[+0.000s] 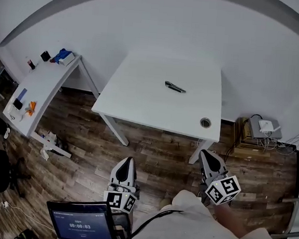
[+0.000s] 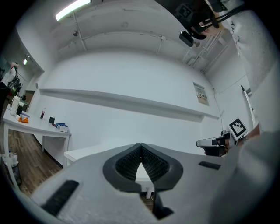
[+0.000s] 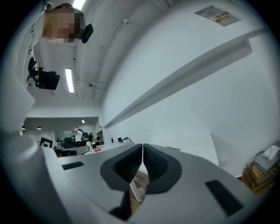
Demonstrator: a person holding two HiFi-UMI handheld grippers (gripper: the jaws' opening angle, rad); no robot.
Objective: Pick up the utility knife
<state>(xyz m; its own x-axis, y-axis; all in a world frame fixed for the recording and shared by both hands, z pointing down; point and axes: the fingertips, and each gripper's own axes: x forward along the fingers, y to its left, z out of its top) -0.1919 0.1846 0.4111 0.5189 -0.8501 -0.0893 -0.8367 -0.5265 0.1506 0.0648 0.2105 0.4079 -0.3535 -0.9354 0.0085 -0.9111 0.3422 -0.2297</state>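
A dark utility knife point(image 1: 175, 87) lies flat near the middle of a white square table point(image 1: 140, 105) well ahead of me. My left gripper point(image 1: 126, 165) is held low over the wooden floor, short of the table, its jaws shut with nothing between them. My right gripper point(image 1: 207, 159) hangs near the table's front right leg, also shut and empty. In the left gripper view the left gripper point(image 2: 141, 154) points level at the table's edge point(image 2: 87, 154). In the right gripper view the right gripper point(image 3: 142, 154) points along the wall, and the knife point(image 3: 173, 148) shows as a thin dark sliver.
A long white desk point(image 1: 38, 88) with small items stands at the left. A round cable hole point(image 1: 205, 122) sits in the table's front right corner. Boxes and cables point(image 1: 263, 130) lie on the floor at the right. A tablet point(image 1: 80, 222) hangs at my chest.
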